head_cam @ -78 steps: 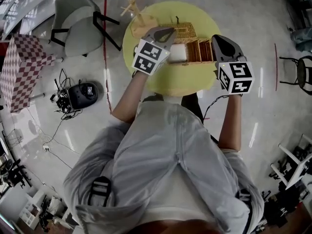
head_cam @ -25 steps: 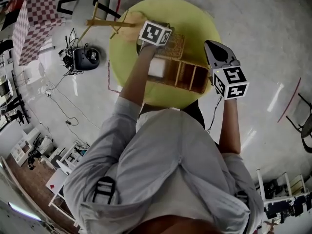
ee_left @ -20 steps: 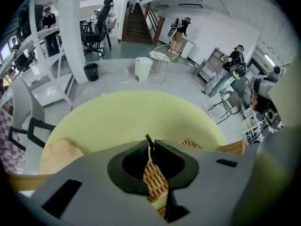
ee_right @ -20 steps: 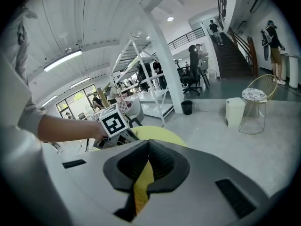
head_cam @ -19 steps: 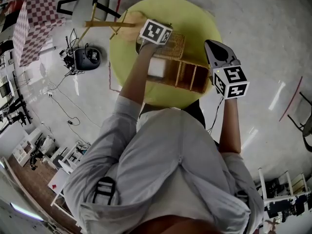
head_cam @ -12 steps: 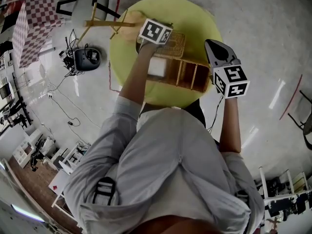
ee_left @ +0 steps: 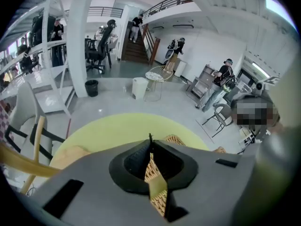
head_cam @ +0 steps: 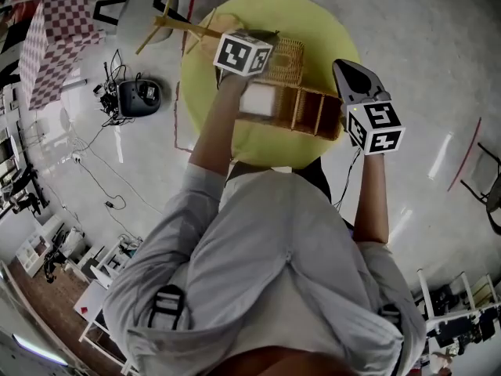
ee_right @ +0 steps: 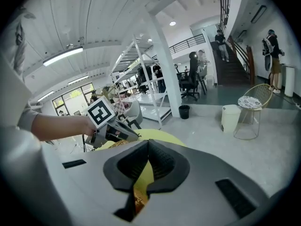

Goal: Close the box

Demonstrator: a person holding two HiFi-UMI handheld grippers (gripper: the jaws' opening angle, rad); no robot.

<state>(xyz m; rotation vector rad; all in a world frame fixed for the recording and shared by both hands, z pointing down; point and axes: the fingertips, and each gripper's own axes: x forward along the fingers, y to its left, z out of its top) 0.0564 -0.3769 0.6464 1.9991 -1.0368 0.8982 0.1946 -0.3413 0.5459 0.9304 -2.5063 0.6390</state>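
Round yellow table (head_cam: 313,22) on a glossy pale floor, directly ahead of the person. Wicker box (head_cam: 317,114) lies across the table's near half, long side toward the person. It is open, with wooden dividers showing. A white item (head_cam: 257,100) fills its left-end compartment. Woven lid (head_cam: 286,52) stands up from the box's far edge, tilted back.

Right gripper (head_cam: 341,66) hovers at the box's right end, near the table's right rim, apart from the wicker. Its own view: fingers (ee_right: 162,161) together at the tips, nothing between them. Yellow tabletop and a sliver of wicker show through the gap lower down.

Left gripper (head_cam: 268,37) reaches farther, over the box's left part to the lid. Its own view: fingers (ee_left: 134,161) clamped on the lid's thin edge, tips nearly meeting. The woven panel runs edge-on down the slot between the pads, one pad on each face. In the right gripper view the left gripper sits to the left and beyond, nose pointing right onto the wicker.

Beyond the table's left rim: a light wooden stand (head_cam: 184,26) of crossed sticks, touching the rim or just over it; cannot tell which. Farther left: a grey chair (head_cam: 145,2), a black device (head_cam: 137,94) with loose cables on the floor, and a red-and-white checkered cube (head_cam: 59,34).

Far background, gripper views: open white hall, shelving racks, a staircase (ee_left: 136,48), a wire side table (ee_left: 154,81), several people standing.
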